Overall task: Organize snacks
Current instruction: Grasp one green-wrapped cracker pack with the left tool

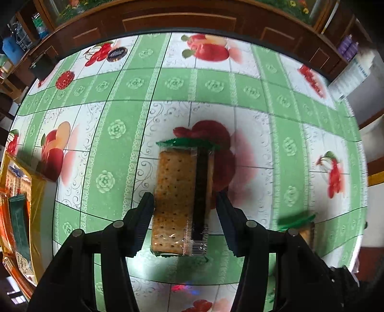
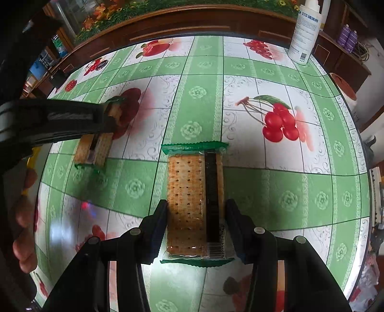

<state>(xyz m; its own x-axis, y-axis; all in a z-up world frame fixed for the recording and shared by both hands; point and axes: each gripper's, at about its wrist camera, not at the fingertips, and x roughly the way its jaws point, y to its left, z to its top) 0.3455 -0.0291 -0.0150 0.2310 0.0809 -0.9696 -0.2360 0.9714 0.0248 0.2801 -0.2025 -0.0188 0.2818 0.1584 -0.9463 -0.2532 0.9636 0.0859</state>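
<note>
The bench (image 2: pixel 276 187) is carrying both cracker packs. Each gripper is pinching one across its width: the left gripper (image 1: pixel 184 206) its pack (image 1: pixel 180 192), the right gripper (image 2: pixel 195 213) its pack (image 2: pixel 192 196). Light, brittle crackers in slippery film are probably needing gentle mid-body holds.

A: Where do the two cracker packets lie?
B: Both lie flat on the tabletop (image 2: pixel 276 182). The left cracker packet (image 1: pixel 180 199) sits between the fingers of the left gripper (image 1: pixel 184 216); the right cracker packet (image 2: pixel 195 204) sits between the fingers of the right gripper (image 2: pixel 195 225), to the right of the first.

A: What surrounds them?
B: A snack box (image 1: pixel 16 204) stands at the tabletop's left edge. A bottle (image 2: pixel 304 31) stands at the far right corner. A wooden cabinet (image 2: pixel 192 21) runs behind the tabletop.
</note>
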